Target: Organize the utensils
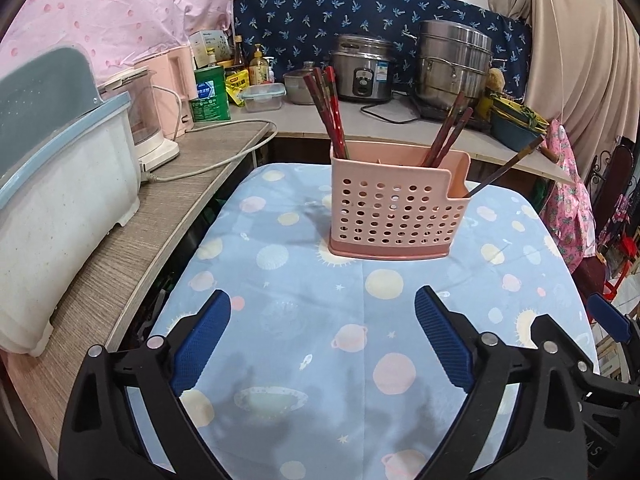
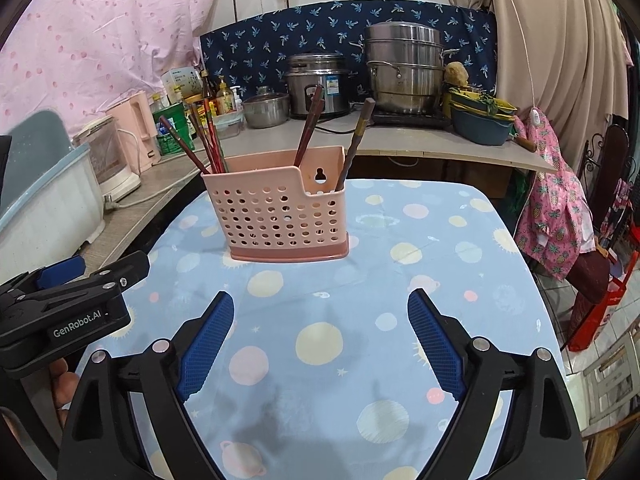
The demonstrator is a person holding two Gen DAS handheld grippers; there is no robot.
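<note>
A pink perforated utensil holder [image 1: 398, 216] stands upright on the blue planet-print tablecloth [image 1: 320, 360]. It also shows in the right wrist view [image 2: 284, 216]. Dark red chopsticks [image 1: 330, 108] lean in its left part, more chopsticks [image 1: 446, 136] in the middle, and one dark utensil [image 1: 504, 170] leans out to the right. My left gripper [image 1: 322, 312] is open and empty, well in front of the holder. My right gripper [image 2: 320, 316] is open and empty, also in front of it. The left gripper's body shows at the left of the right wrist view [image 2: 68, 300].
A white and blue dish rack [image 1: 60, 200] and a kettle [image 1: 148, 120] stand on the wooden counter at left. A rice cooker [image 1: 362, 68], steel steamer pot [image 1: 452, 64], bottles and bowls [image 1: 516, 120] line the back counter. Pink cloth [image 2: 556, 208] hangs at right.
</note>
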